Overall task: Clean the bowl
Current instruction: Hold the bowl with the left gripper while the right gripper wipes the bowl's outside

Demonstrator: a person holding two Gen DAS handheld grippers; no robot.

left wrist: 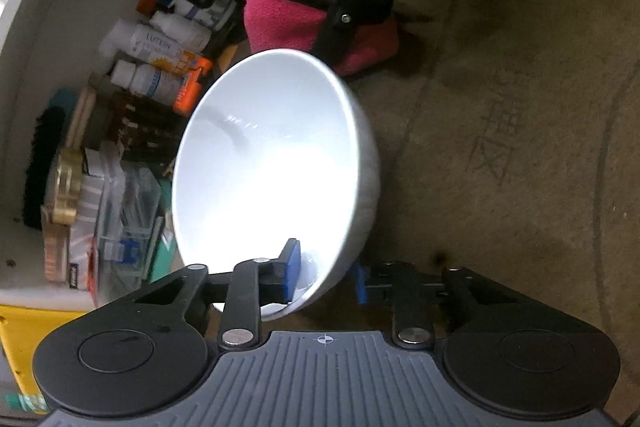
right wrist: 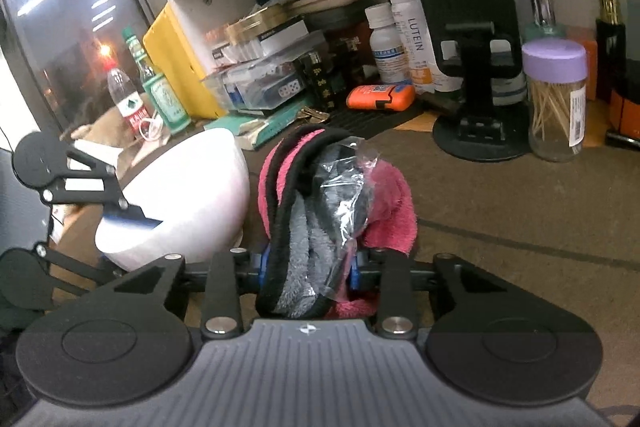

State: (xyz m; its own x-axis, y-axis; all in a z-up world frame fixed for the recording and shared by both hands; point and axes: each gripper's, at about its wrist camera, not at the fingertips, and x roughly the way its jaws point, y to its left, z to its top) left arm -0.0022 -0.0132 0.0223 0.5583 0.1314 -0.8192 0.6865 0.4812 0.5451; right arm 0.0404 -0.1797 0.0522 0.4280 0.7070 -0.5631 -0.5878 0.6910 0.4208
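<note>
Left gripper [left wrist: 324, 277] clamps the tilted bowl [left wrist: 272, 163]; right gripper [right wrist: 306, 269] squeezes the cloth [right wrist: 320, 211], seemingly plastic-wrapped.

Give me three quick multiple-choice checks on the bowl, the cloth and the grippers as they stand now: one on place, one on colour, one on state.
1. Where is the left gripper gripping the bowl?
A. on its rim
B. under its base
C. nowhere

2. What colours is the cloth?
A. blue and white
B. pink and grey with black trim
C. plain yellow

3. What is the state of the right gripper?
A. open and empty
B. shut on the bowl
C. shut on the cloth

Answers: 1 A, one blue pad sits inside the rim and one outside. 2 B, pink and grey pile with a black edge shows in the right wrist view. 3 C, the cloth is bunched between its pads.
</note>
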